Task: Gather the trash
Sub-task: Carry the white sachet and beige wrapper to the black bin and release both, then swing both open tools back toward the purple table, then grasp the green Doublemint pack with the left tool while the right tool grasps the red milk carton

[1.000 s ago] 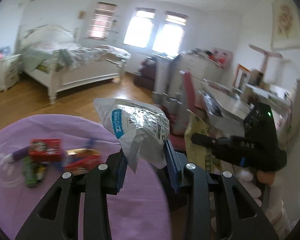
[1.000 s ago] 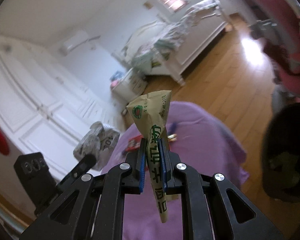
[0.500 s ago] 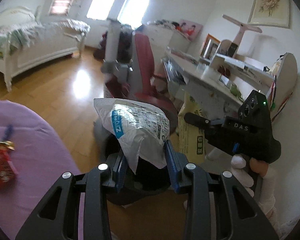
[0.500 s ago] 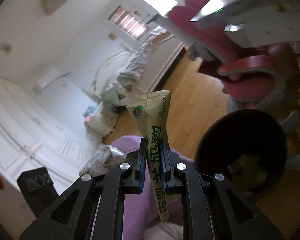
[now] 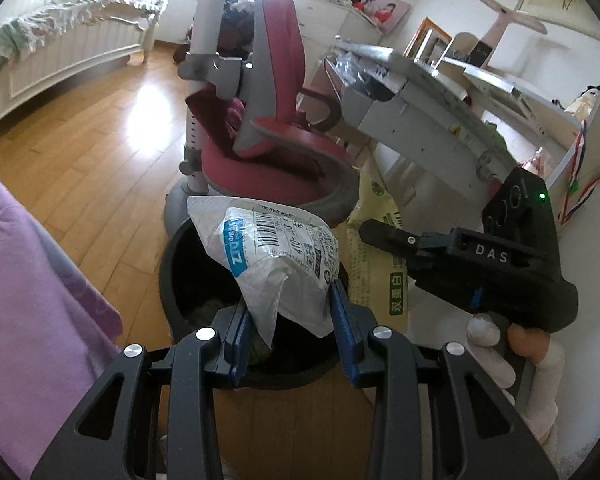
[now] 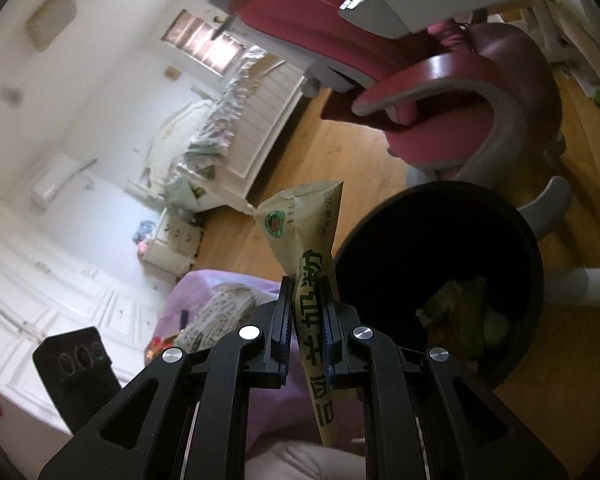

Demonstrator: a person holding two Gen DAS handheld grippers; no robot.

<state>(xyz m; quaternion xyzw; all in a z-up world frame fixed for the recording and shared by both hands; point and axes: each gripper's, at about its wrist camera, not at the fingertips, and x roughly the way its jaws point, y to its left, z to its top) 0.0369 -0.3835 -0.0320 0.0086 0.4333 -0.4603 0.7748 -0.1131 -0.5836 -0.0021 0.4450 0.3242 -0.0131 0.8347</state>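
My left gripper [image 5: 290, 304] holds a crumpled white plastic bag [image 5: 276, 252] with a barcode label over the black trash bin [image 5: 172, 264]. Its jaws are opening, and the bag still sits between the blue pads. My right gripper [image 6: 306, 286] grips a yellow-green snack wrapper [image 6: 304, 224] upright, just left of the bin [image 6: 440, 190]; its jaws are starting to ease apart around the wrapper. Crumpled greenish trash [image 6: 460, 312] lies inside the bin. From the left wrist view, the right gripper [image 5: 370, 232] and its wrapper [image 5: 376, 264] hang beside the bin's right rim.
A pink swivel chair [image 5: 268, 152] stands right behind the bin, with a grey desk [image 5: 420, 100] overhanging at the right. The purple-covered table [image 5: 32, 300] borders the bin on the left. Wooden floor runs toward a white bed [image 5: 60, 32]. A gloved hand [image 5: 488, 352] holds the right gripper.
Both grippers swung away from the purple table and dipped toward the black bin, carrying their trash. The table's red wrappers left the left wrist view, and the bin now fills the foreground.
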